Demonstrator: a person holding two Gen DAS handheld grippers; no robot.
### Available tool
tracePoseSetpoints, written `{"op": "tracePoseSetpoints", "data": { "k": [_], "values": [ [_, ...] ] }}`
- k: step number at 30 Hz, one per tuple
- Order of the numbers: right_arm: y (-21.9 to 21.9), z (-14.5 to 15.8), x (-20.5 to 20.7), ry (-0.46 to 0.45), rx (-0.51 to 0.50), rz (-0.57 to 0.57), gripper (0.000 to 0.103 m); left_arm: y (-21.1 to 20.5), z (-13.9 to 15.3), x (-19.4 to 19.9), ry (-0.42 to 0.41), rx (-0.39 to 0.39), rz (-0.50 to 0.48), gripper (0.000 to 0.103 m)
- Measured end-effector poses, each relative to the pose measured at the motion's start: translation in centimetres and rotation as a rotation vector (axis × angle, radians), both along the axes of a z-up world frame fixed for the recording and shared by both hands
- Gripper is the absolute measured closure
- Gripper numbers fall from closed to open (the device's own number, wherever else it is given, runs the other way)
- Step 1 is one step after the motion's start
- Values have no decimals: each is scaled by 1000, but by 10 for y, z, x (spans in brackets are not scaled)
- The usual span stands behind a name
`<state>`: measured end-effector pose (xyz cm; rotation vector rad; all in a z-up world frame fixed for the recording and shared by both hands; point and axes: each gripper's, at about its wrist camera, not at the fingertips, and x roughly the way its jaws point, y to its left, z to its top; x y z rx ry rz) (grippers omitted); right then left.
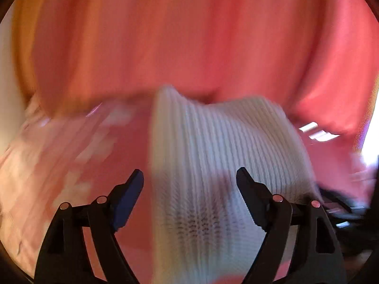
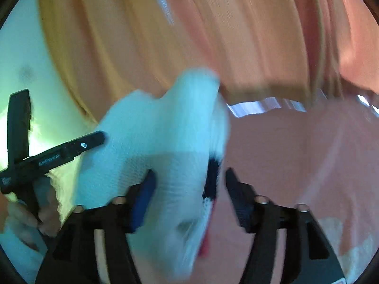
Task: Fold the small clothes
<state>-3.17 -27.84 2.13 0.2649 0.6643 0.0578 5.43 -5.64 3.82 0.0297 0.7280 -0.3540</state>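
Observation:
A white ribbed knit garment (image 1: 213, 156) fills the middle of the left wrist view, lying between and beyond the spread fingers of my left gripper (image 1: 189, 177), which is open. The same white knit piece (image 2: 161, 146), with a dark band near its edge, hangs between the spread fingers of my right gripper (image 2: 189, 177), which is also open. Neither gripper's pads are pressed on the cloth. Both views are blurred by motion. The other gripper (image 2: 56, 151) shows at the left of the right wrist view, touching the garment's edge.
A pink-red bedspread (image 1: 113, 156) lies under the garment. Orange-pink curtains (image 1: 189, 35) hang behind it, also in the right wrist view (image 2: 189, 35). A pale patterned cloth (image 1: 35, 165) lies at the left. Dark items (image 1: 338, 203) sit at the right edge.

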Motion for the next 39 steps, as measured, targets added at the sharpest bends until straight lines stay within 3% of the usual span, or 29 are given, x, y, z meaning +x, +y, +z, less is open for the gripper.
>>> {"op": "tracePoseSetpoints", "data": {
  "k": [1,3,6,8,11,12,18,24,27,29,35,39],
  "values": [
    [-1,-9,-2,19,5,5,62,5,-21,7,49,27,22,35],
    [0,-13,-14,-5,-17,21,62,13,-42,9,98,40,54,35],
    [14,-13,-10,-14,-74,53,63,17,-47,-1,86,73,62,34],
    [26,-13,-5,-15,-82,72,78,13,-43,-5,40,109,74,34],
    [37,-22,8,9,-107,69,98,13,-45,-5,54,108,75,33],
    [41,-24,9,21,-107,67,99,11,-44,-10,54,108,75,33],
    [33,-73,12,201,-161,16,100,6,-54,-9,46,161,69,33],
    [40,-43,-12,78,-110,37,100,1,-53,-15,36,160,64,33],
    [44,-73,4,197,-174,28,100,-4,-54,-19,38,158,62,33],
    [39,-86,7,228,-161,9,100,-7,-55,-22,37,161,62,33],
    [38,-44,-25,88,-155,-24,99,-9,-57,-40,14,151,74,28],
    [45,-35,-48,30,-252,-88,85,-9,-63,-57,-3,157,85,27]
  ]
}}
